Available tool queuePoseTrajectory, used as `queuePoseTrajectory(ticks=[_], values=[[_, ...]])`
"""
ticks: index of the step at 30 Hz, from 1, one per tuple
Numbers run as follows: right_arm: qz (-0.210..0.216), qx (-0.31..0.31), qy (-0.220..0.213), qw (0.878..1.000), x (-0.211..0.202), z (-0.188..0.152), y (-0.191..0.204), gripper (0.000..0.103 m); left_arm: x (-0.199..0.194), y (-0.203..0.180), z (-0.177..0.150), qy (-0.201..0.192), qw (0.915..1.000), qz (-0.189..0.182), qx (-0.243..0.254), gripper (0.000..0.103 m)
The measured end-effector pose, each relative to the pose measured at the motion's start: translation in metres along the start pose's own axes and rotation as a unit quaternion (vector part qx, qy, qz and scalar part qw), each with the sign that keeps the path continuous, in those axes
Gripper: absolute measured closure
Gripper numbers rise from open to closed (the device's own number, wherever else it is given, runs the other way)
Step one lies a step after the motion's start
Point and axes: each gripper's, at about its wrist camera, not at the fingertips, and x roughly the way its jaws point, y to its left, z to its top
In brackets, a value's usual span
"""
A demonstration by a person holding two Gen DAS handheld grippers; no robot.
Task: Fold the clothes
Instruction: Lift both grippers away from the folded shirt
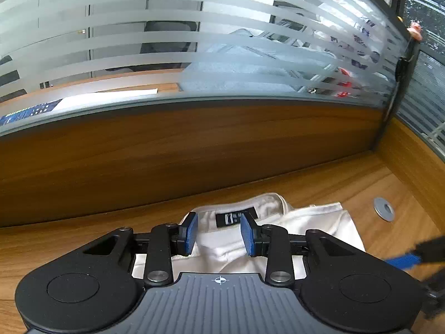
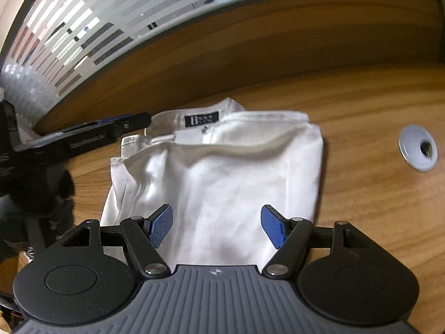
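Folded white shirt (image 2: 222, 172) lengthwise, collar toward the partition (image 2: 250, 55), both grippers' jaws parted, empty

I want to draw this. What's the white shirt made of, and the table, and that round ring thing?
White shirt: soft cloth, probably cotton; it creases and folds. Table: looks like wood, though the smooth printed-looking grain may be laminate. Round ring: grey, slightly shiny, either plastic or metal.

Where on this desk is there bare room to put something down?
Bare wood lies between the white shirt and the round cable hole, and along the wooden back panel behind the collar. It is crowded around the shirt's left edge, near the left gripper.
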Motion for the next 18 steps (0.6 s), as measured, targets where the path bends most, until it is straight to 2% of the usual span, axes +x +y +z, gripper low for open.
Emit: queuePoseTrajectory(ticks=[6,8,12,18], values=[[-0.017,-0.065,0.001,0.998,0.024,0.019,0.02,0.027,-0.021,0.002,-0.021,0.025,0.9995,0.005,0.018,0.064],[-0.014,-0.076,-0.001,0.997,0.028,0.026,0.024,0.027,-0.026,0.008,-0.032,0.037,0.9993,0.002,0.001,0.059],[-0.009,-0.089,-0.004,0.996,0.029,0.033,0.027,0.027,-0.043,0.018,-0.054,0.058,0.9978,-0.004,-0.033,0.059],[-0.007,-0.128,-0.002,0.992,0.032,0.037,0.035,0.027,-0.066,0.027,-0.086,0.08,0.9953,0.014,-0.053,0.059]])
